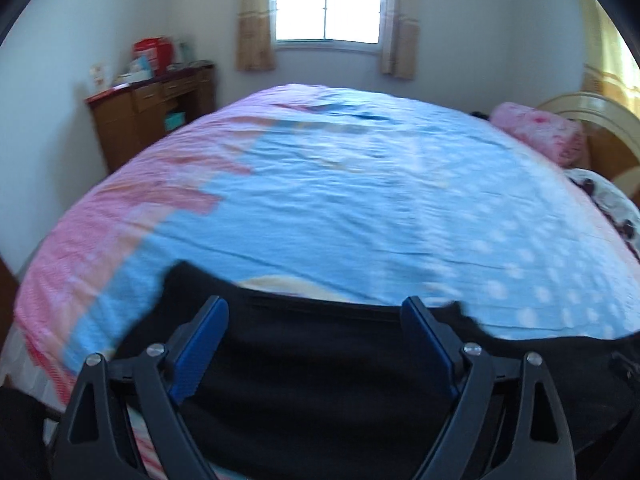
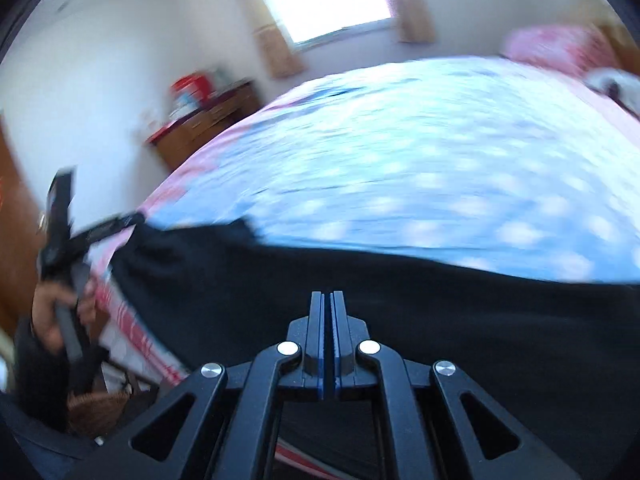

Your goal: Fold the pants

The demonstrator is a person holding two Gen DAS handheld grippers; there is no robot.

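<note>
Black pants [image 1: 312, 364] lie across the near edge of a bed with a blue and pink cover [image 1: 340, 200]. My left gripper [image 1: 316, 312] is open, its blue-padded fingers [image 1: 200, 344] spread over the pants near their far hem. In the right wrist view the pants [image 2: 440, 312] stretch across the near bed edge. My right gripper [image 2: 328, 300] has its jaws together just above the pants; I cannot tell whether cloth is pinched between them. The left gripper also shows in the right wrist view [image 2: 136, 219], held by a hand at the left.
A wooden dresser [image 1: 152, 116] with boxes stands at the far left wall. A window [image 1: 328, 4] with curtains is behind the bed. A pink pillow [image 1: 540, 132] and a headboard [image 1: 600, 120] are at the right. A wicker basket [image 2: 96, 412] sits on the floor.
</note>
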